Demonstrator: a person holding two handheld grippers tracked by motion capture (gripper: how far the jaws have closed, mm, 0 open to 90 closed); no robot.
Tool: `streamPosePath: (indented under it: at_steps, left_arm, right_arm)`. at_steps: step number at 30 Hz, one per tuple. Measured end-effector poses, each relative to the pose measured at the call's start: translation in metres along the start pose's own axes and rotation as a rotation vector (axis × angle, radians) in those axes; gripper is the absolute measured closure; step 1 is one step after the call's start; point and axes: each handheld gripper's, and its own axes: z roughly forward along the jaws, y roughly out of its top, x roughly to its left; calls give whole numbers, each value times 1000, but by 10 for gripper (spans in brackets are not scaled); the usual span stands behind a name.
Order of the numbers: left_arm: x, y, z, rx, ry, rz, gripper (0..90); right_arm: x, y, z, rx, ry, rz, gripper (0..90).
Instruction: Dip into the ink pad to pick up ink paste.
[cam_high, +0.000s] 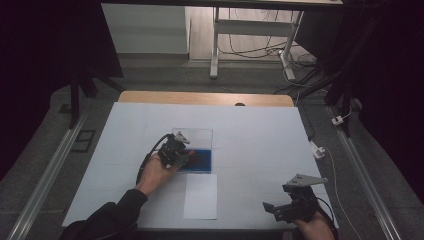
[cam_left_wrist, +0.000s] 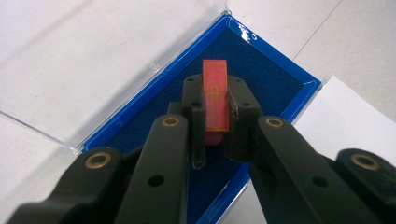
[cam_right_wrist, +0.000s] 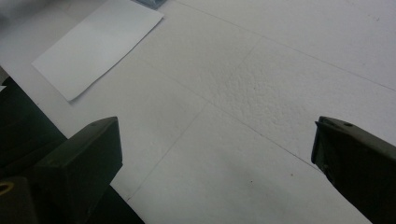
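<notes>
Where the white-covered table (cam_high: 250, 130) spreads widest, a white paper sheet (cam_high: 200, 196) lies just below a blue-lined clear plastic case (cam_left_wrist: 280, 88), lid open. The left hand-held gripper (cam_left_wrist: 215, 122) pinches a small red rectangular chip (cam_left_wrist: 215, 100) with fine gold markings, unreadable, above the lining. The right hand-held gripper (cam_right_wrist: 215, 154) rests spread wide, empty.

Dim high view with black corners, glare on clear lid (cam_left_wrist: 93, 60), blurred near fingers (cam_left_wrist: 196, 116)
</notes>
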Motion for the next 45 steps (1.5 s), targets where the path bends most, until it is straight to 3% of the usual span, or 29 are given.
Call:
streamPosePath:
  at_steps: [6, 13, 27, 45]
  left_arm:
    - [4, 0, -1, -5, -24, -10, 799]
    - [5, 0, -3, -19, -16, -4, 797]
    - [7, 0, -30, -81, -71, -32, 796]
    - [-4, -5, -57, -131, -112, 7, 796]
  right_arm:
    - [0, 0, 0, -6, 4, 0, 21]
    - [0, 0, 0, -6, 4, -1, 21]
    - [0, -1, -1, -13, 6, 3, 21]
    - [0, -1, -1, -14, 5, 5, 21]
